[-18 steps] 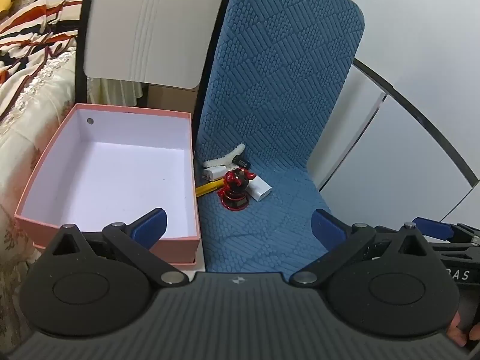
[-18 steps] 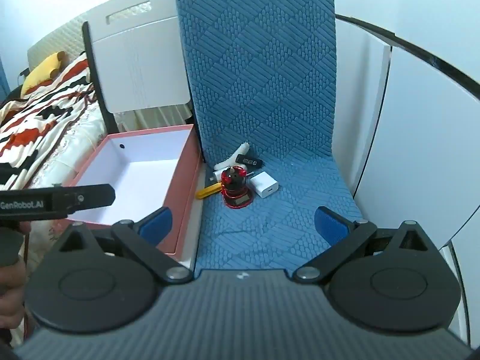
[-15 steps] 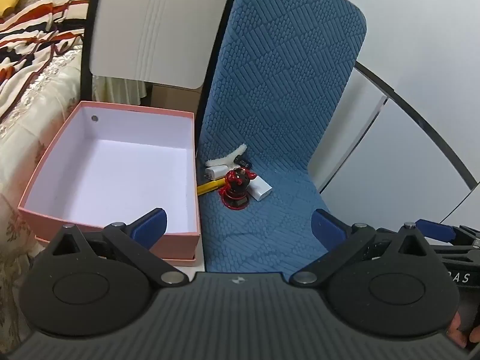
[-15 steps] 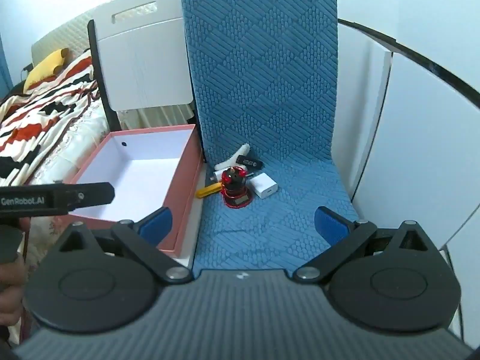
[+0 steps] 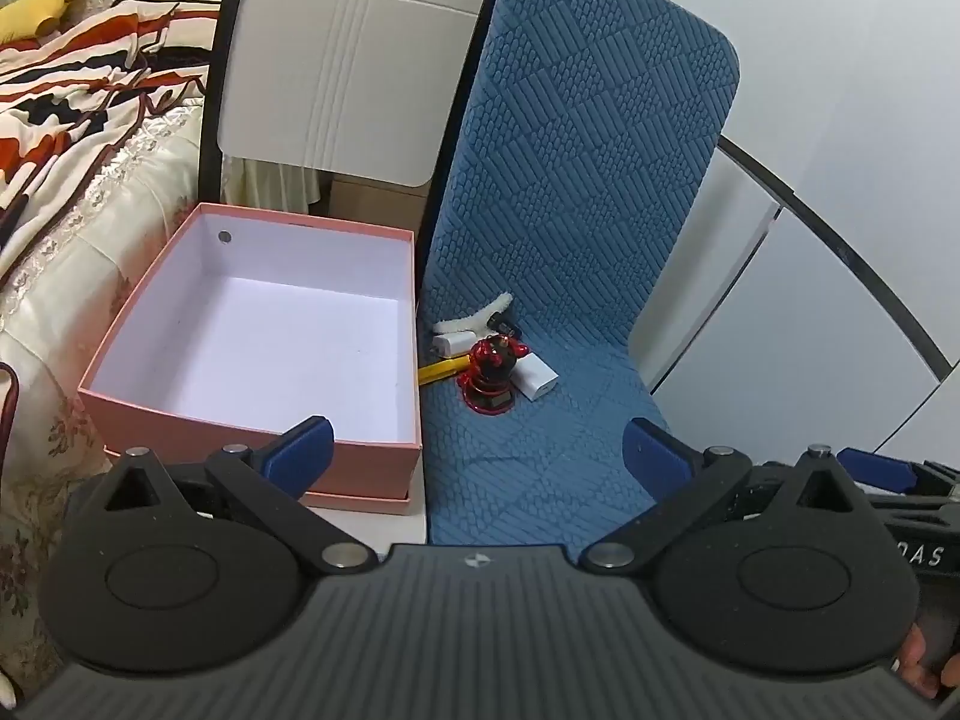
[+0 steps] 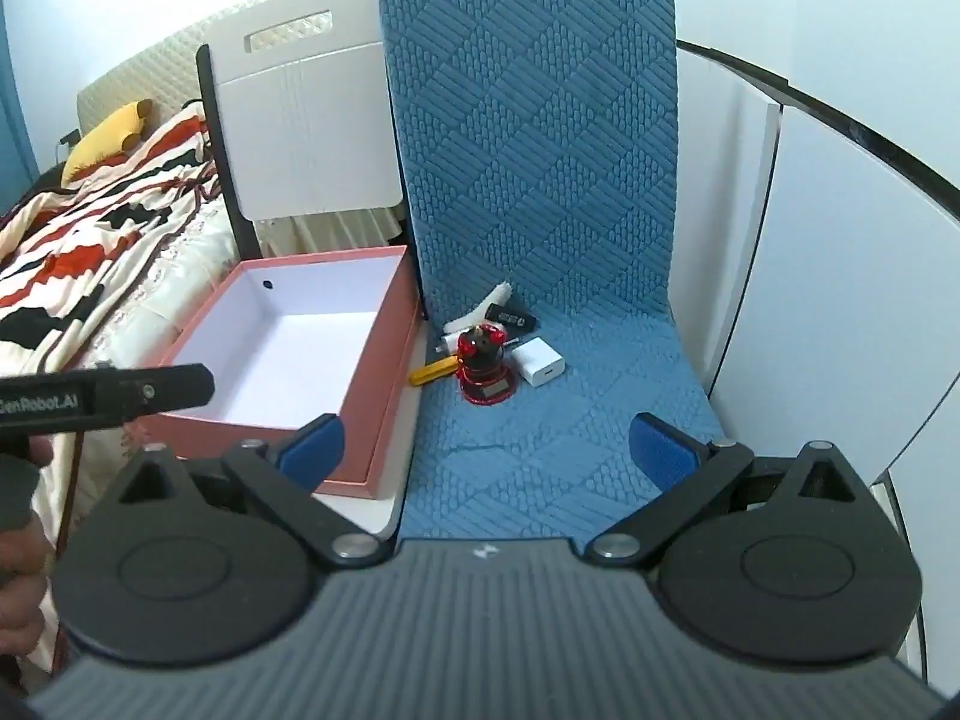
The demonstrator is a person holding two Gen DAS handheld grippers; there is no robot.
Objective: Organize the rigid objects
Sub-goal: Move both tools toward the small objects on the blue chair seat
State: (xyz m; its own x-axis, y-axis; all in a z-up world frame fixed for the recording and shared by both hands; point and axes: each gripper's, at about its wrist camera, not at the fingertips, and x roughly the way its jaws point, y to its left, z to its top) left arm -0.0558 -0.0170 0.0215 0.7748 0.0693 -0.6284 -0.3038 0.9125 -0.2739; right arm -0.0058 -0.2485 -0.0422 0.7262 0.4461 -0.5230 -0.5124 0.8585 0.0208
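A small pile lies at the back of a blue mat (image 5: 540, 450) (image 6: 570, 420): a red and black figurine (image 5: 492, 378) (image 6: 483, 369), a white charger block (image 5: 537, 381) (image 6: 540, 363), a yellow stick (image 5: 443, 369) (image 6: 432, 370), a black stick (image 6: 510, 317) and a white plastic piece (image 5: 474, 321) (image 6: 480, 317). An empty pink box (image 5: 264, 336) (image 6: 288, 348) with a white inside stands left of the mat. My left gripper (image 5: 477, 450) and right gripper (image 6: 486, 444) are both open and empty, held well short of the pile.
The blue mat runs up a backrest (image 6: 528, 120). A white chair back (image 5: 354, 60) (image 6: 306, 120) stands behind the box. A bed with a striped blanket (image 5: 78, 114) (image 6: 102, 216) lies on the left. White cabinet panels (image 6: 840, 240) are on the right.
Both grippers have drawn back and risen a little, so the box and pile look smaller and farther. Nothing on the mat has moved. Both stay open.
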